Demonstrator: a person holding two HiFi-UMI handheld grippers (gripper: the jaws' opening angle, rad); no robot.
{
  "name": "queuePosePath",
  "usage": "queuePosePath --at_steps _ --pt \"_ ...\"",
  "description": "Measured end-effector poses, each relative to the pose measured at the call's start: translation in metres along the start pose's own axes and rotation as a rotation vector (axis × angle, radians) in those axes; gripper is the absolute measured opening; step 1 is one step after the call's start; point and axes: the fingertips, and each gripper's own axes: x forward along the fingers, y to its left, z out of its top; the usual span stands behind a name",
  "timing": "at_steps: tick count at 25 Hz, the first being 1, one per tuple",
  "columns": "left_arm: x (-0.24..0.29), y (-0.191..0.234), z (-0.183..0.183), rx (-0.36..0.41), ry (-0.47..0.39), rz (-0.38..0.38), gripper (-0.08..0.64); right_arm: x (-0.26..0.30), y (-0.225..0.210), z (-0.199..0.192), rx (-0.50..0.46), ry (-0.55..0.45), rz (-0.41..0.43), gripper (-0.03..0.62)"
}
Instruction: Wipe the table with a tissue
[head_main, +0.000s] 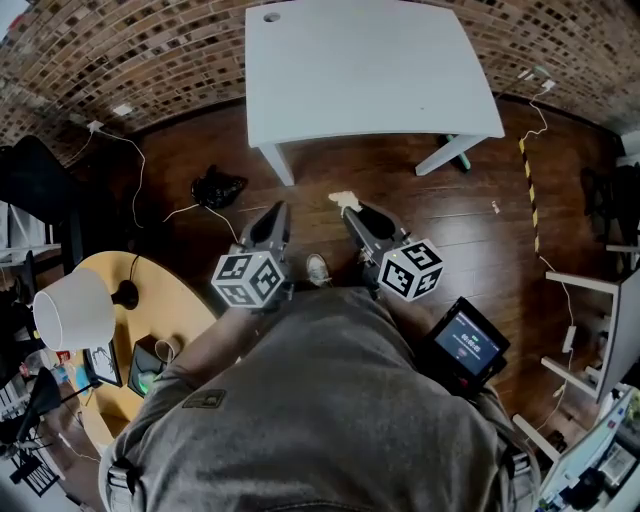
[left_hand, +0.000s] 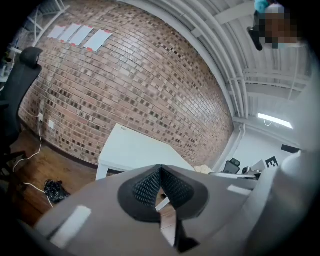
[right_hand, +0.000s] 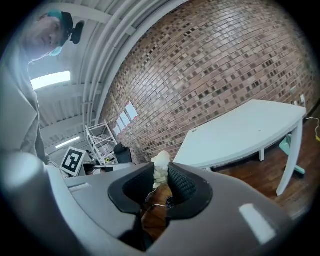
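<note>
A white table (head_main: 370, 70) stands ahead of me against the brick wall, its top bare; it also shows in the left gripper view (left_hand: 132, 150) and the right gripper view (right_hand: 240, 132). My right gripper (head_main: 350, 208) is shut on a small crumpled cream tissue (head_main: 344, 201), which sticks up between its jaws (right_hand: 160, 167). It hangs over the wooden floor, short of the table's near edge. My left gripper (head_main: 276, 212) is beside it, shut with nothing between its jaws (left_hand: 160, 170).
A black bundle (head_main: 218, 186) lies on the floor left of the table leg. At lower left is a round wooden table (head_main: 150, 300) with a white lamp (head_main: 70, 308). White cables (head_main: 135, 165) run across the floor. A screen device (head_main: 468, 342) is at my right hip.
</note>
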Motion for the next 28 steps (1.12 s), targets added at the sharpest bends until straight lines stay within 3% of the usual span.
queuePosePath --at_steps 9,28 --pt "0.049 -0.004 0.011 0.007 0.014 0.015 0.002 0.016 -0.044 0.027 0.021 -0.007 0.0 0.097" --pt "0.221 -0.073 0.03 0.026 0.065 0.061 0.002 0.033 -0.208 0.122 0.069 0.012 0.04 0.097"
